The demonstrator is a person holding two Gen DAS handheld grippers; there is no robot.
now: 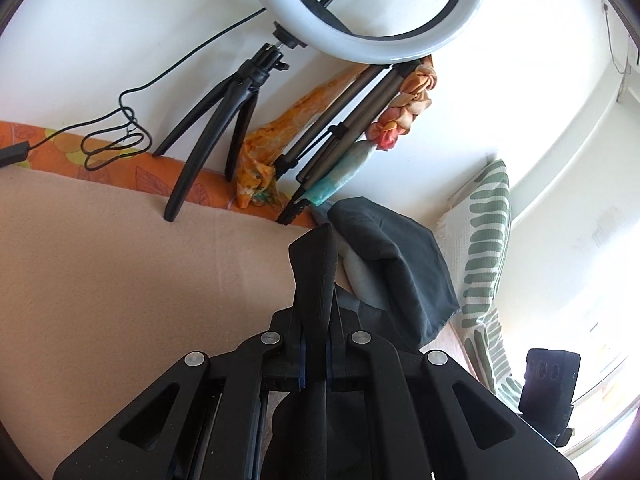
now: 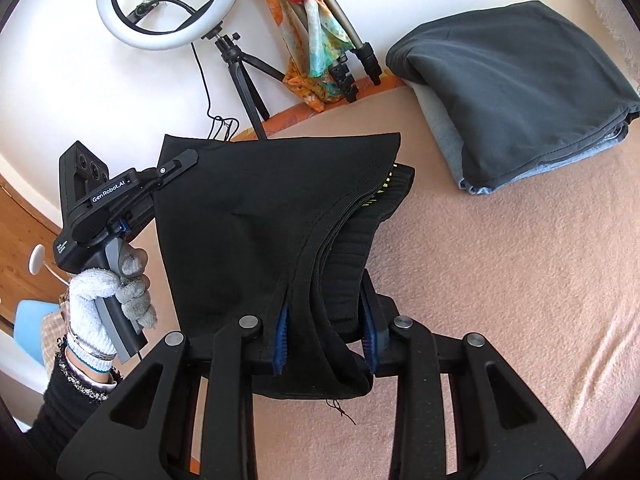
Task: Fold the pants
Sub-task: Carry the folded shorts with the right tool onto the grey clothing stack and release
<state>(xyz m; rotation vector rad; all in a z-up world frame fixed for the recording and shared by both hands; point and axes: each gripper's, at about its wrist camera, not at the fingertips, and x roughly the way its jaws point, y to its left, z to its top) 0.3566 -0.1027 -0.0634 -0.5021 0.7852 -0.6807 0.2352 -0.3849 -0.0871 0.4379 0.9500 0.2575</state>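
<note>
The black pants (image 2: 256, 208) hang folded between both grippers above the beige bed cover (image 2: 500, 320). My right gripper (image 2: 326, 340) is shut on the bunched waistband end. My left gripper (image 2: 180, 162), held in a gloved hand at the left of the right wrist view, is shut on the pants' far corner. In the left wrist view my left gripper (image 1: 316, 344) pinches a fold of the black pants (image 1: 314, 264) that stands up between the jaws.
A stack of folded dark grey and light blue clothes (image 2: 520, 92) lies at the back right of the bed. A ring light on a tripod (image 2: 168, 8), a second tripod draped with scarves (image 2: 320, 40) and a striped pillow (image 1: 484, 248) stand by the wall.
</note>
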